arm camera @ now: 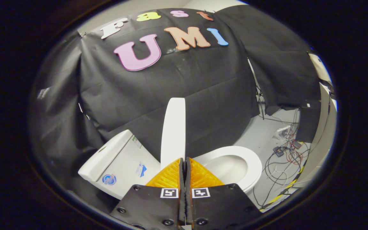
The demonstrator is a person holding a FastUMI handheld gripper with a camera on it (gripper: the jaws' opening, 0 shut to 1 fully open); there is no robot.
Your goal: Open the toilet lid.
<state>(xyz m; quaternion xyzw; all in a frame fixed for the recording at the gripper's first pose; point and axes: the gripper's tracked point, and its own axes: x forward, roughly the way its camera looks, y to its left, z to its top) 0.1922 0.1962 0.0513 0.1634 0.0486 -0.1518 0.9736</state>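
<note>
1. The tool (184,159) has its fingers pressed together with nothing between them.
2. The toilet lid (173,131) stands raised on edge just beyond the fingertips.
3. The seat (251,163) lies to the right, the tank (113,159) to the left.
4. Loose cables (283,159) sprawl on the floor (260,131) at far right.

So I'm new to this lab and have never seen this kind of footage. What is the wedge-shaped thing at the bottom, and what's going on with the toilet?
The camera rides on a hand-held gripper and looks forward along its two fingers; those are the wedges. They are closed together, apparently pinching the bottom edge of the toilet lid, which stands raised nearly upright. To one side is the tank, to the other the open seat and bowl. Cables lie on the floor beyond.
</note>
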